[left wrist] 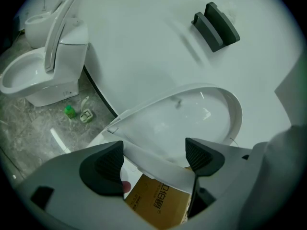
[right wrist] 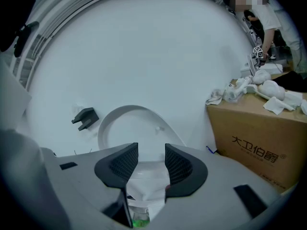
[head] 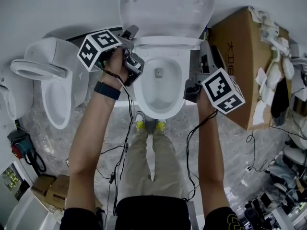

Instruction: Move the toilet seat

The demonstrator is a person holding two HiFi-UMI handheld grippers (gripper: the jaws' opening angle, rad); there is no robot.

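The white toilet (head: 160,87) stands in front of me with its seat and lid (head: 165,8) tipped up against the wall. My left gripper (head: 130,56) is at the toilet's left side, near the hinge. Its jaws stand wide apart, and the edge of the raised toilet seat (left wrist: 158,150) runs slantwise between them without being pinched. My right gripper (head: 194,83) is at the toilet's right side. Its jaws are close together, and the white edge of the seat (right wrist: 146,176) fills the gap and touches both pads. The raised oval (right wrist: 127,128) rises beyond them.
A second toilet (head: 53,80) stands to the left. A cardboard box (head: 244,56) topped with white rags is close on the right. Cables (head: 120,152) trail over the marble floor by my feet (head: 149,124). A grey bracket (left wrist: 216,25) sticks out of the wall. A person (right wrist: 268,18) stands far right.
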